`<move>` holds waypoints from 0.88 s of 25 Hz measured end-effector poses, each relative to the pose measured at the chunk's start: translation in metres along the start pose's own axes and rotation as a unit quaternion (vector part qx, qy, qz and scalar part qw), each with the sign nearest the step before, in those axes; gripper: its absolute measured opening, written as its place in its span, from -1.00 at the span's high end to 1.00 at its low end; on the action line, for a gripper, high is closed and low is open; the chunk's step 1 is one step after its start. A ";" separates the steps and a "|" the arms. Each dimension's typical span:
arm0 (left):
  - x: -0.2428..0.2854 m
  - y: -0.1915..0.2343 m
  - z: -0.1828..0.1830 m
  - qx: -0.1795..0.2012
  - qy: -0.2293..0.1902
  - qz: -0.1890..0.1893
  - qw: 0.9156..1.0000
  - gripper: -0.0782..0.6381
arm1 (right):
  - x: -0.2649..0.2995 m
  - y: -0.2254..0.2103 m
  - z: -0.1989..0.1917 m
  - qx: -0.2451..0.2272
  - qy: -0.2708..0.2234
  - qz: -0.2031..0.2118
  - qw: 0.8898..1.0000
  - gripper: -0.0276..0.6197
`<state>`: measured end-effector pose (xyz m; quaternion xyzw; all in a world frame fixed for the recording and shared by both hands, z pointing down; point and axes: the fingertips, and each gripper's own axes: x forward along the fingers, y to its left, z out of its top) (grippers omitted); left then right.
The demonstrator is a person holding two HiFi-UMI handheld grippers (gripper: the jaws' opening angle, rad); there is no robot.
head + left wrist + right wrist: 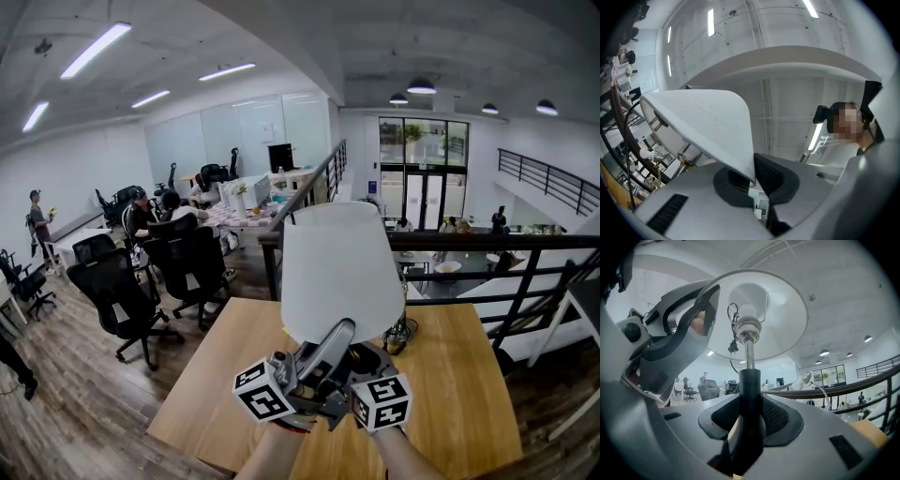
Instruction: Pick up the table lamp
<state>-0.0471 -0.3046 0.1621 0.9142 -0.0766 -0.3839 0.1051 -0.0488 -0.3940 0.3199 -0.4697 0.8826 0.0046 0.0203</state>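
Since everything was bunched up close to the head camera, the grippers got noticed first. The left gripper point(752, 178) was clamped fully shut, with the thin bottom rim of the white shade point(703, 117) pinched between its pads, and it was angled upward to reach it. The right gripper point(749, 413) was held about level. Its jaws were spread fairly wide but closed against the black stem point(750, 394), which filled the gap between the pads.

So the table lamp point(337, 262) was gripped in two spots, rim and stem, and was kept upright over the near part of the wooden table point(469, 375). Whether its base was sitting on the wood or lifted off couldn't be made out, since it was hidden behind the grippers.

Up inside the shade, a metal socket point(748, 329) was seen at the top of the stem, with a black cord point(732, 333) dangling beside it. A small gooseneck lamp point(808, 377) was spotted just past the stem, toward the table's far edge.

Beyond the table, a dark railing point(487, 242) was run across the view. On the wood floor to the left, black office chairs point(122, 291) were parked near desks where a few people were seated, and one person point(39, 220) was stood by the far wall. Glass doors point(424, 197) were seen at the back, under long ceiling lights point(94, 52).
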 end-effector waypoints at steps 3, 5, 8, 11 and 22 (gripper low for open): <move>-0.001 -0.001 0.001 -0.002 0.000 -0.002 1.000 0.76 | 0.000 0.002 0.001 -0.001 0.000 -0.001 1.000 0.45; -0.002 -0.001 0.002 -0.004 0.000 -0.004 1.000 0.76 | 0.001 0.002 0.001 -0.002 0.001 -0.003 1.000 0.45; -0.002 -0.001 0.002 -0.007 0.001 -0.005 1.000 0.76 | 0.001 0.001 0.000 -0.002 0.003 -0.006 1.000 0.45; -0.003 -0.001 -0.003 -0.012 0.002 -0.006 1.000 0.76 | -0.002 -0.001 -0.003 -0.002 0.005 -0.009 1.000 0.45; -0.012 -0.008 -0.008 -0.021 0.001 -0.005 1.000 0.76 | -0.009 0.006 -0.010 -0.004 0.006 -0.012 1.000 0.45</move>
